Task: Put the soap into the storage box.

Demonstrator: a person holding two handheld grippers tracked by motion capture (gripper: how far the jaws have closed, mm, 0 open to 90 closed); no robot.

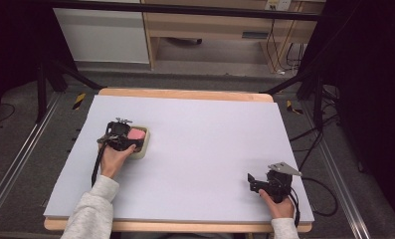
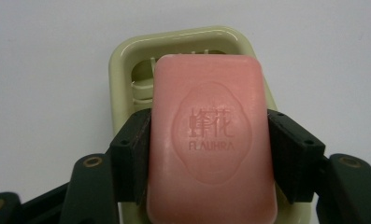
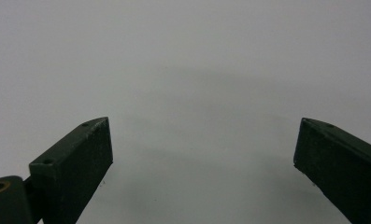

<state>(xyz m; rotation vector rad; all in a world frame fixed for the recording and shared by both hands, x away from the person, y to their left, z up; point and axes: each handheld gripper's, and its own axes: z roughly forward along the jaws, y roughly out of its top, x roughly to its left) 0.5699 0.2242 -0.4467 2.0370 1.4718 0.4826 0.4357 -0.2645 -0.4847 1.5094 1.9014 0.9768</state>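
Note:
A pink soap bar (image 2: 211, 140) stamped "FLAUHRA" lies over a pale green soap dish (image 2: 127, 56), and my left gripper (image 2: 210, 149) is shut on the bar, one black jaw pressed to each long side. From above, the same soap bar (image 1: 137, 134) and soap dish (image 1: 144, 149) sit at the table's left with the left gripper (image 1: 121, 138) over them. Whether the bar rests in the dish or hangs just above it I cannot tell. My right gripper (image 1: 253, 181) stands open near the front right, and in its own view the right gripper (image 3: 204, 149) has only white table between its jaws.
The white table sheet (image 1: 200, 144) covers the wooden table. A cable (image 1: 95, 167) trails from the left gripper beside the forearm. Black frame legs and floor cables stand beyond the table edges on both sides.

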